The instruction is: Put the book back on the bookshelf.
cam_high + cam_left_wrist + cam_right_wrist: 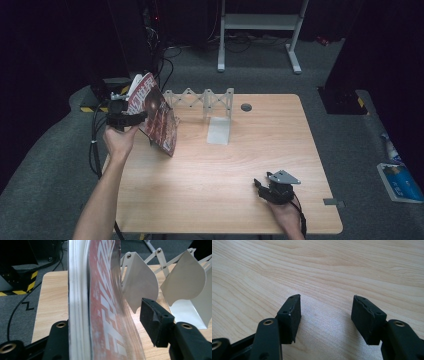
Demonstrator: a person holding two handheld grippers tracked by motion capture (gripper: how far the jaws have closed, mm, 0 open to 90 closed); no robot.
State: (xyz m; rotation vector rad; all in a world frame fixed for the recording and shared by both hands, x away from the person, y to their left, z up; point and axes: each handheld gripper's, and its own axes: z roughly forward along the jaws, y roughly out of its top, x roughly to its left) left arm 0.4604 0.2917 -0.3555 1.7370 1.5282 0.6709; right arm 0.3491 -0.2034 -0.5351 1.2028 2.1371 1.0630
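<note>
A red magazine with white lettering [157, 115] stands tilted on its lower edge at the table's back left, next to the left end of a white accordion rack [205, 100]. My left gripper [125, 119] reaches around the magazine's upper part from the left. In the left gripper view the magazine [100, 302] rises between the jaws. The right pad [155, 322] stands apart from the cover, and the other pad is hidden behind the pages. The rack's curved dividers [140, 285] stand just beyond. My right gripper [265, 187] rests low near the front right, open [325, 315] over bare wood.
The wooden table [225, 175] has a round grommet hole [246, 107] at the back. A white metal frame [260, 30] and cables lie on the floor behind. A blue and white package [400, 180] lies on the floor at right. A black box with striped tape [20, 277] sits off the table's left.
</note>
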